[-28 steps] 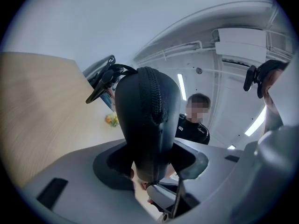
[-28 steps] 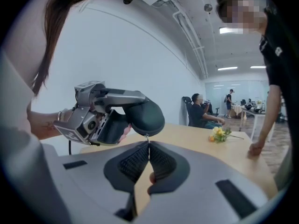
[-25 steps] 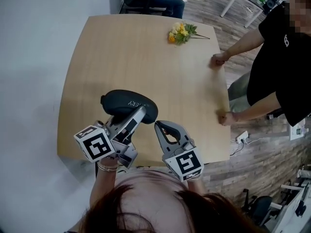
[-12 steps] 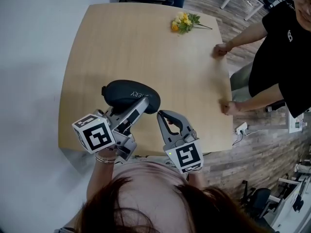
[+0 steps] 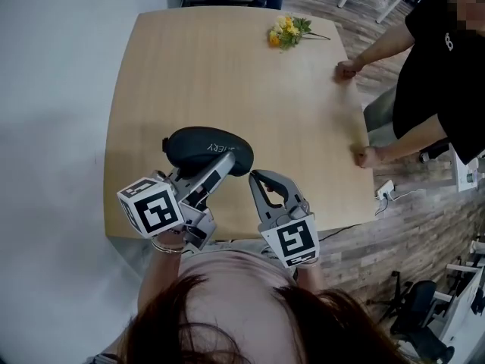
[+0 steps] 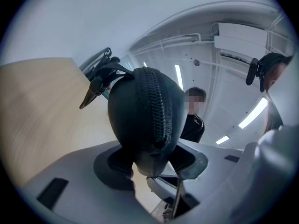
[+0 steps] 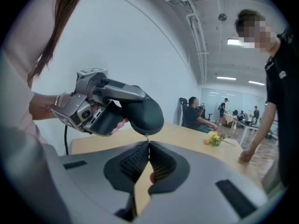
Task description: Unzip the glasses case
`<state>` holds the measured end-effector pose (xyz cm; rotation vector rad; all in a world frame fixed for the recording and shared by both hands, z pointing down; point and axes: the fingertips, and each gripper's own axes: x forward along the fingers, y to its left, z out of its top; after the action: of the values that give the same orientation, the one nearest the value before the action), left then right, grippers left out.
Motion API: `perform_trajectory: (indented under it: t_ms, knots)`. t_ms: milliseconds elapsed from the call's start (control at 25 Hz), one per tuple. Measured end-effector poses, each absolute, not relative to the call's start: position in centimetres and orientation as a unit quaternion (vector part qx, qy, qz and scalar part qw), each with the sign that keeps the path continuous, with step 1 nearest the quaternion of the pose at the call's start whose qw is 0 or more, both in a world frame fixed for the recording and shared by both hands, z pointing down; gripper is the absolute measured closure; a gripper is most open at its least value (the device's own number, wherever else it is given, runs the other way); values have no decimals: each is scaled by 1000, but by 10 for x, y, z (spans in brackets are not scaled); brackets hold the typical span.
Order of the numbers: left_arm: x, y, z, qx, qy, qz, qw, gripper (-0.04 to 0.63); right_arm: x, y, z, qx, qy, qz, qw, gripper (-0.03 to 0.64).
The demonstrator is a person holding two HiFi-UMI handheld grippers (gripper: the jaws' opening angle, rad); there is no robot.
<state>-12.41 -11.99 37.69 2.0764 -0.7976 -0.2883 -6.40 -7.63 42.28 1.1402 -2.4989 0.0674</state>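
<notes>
1. The left gripper (image 6: 149,160) has its fingers clamped on one end of the black case (image 6: 140,111). The rest of the case sticks out past the fingertips, lifted off the table (image 5: 227,74).
2. The zip (image 6: 156,106) runs down the middle of the case, on the edge facing the left gripper's camera. It goes in between the two fingers and looks closed along the stretch that shows.
3. A dark strap with a clip (image 6: 98,85) hangs off the case end farthest from the left fingers.
4. The right gripper (image 7: 148,147) has its fingers closed, the tips meeting just under the case.
5. A thin pull (image 7: 148,139) hangs from the case straight into those tips, which pinch it.
6. In the head view, the right fingertips touch the case end beside the left fingers.
7. Well beyond both sets of fingers, flowers (image 5: 286,31) lie at the table's far edge.
8. Off to the right of the right fingers, a person (image 5: 447,74) in black rests both fists on the table's side edge.
</notes>
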Motion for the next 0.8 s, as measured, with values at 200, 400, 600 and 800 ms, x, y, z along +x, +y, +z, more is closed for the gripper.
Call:
perform_trajectory:
  t_ms: [200,400,600,800]
  knots:
    - [-128,-118,380,842,-309,-95,431,380,-68,-75,426,419,-885,16,204,601]
    - [-125,-118,388,846,-297,-79,437,381,-66,-76,433,426,-879,11,215,601]
    - [-128,-114,401,847,-281,-61,447,383,-69,-75,444,426,-874,1,235,601]
    - [-122,-114,405,848,-271,-57,452,385,-61,-78,445,427,-873,0,234,601]
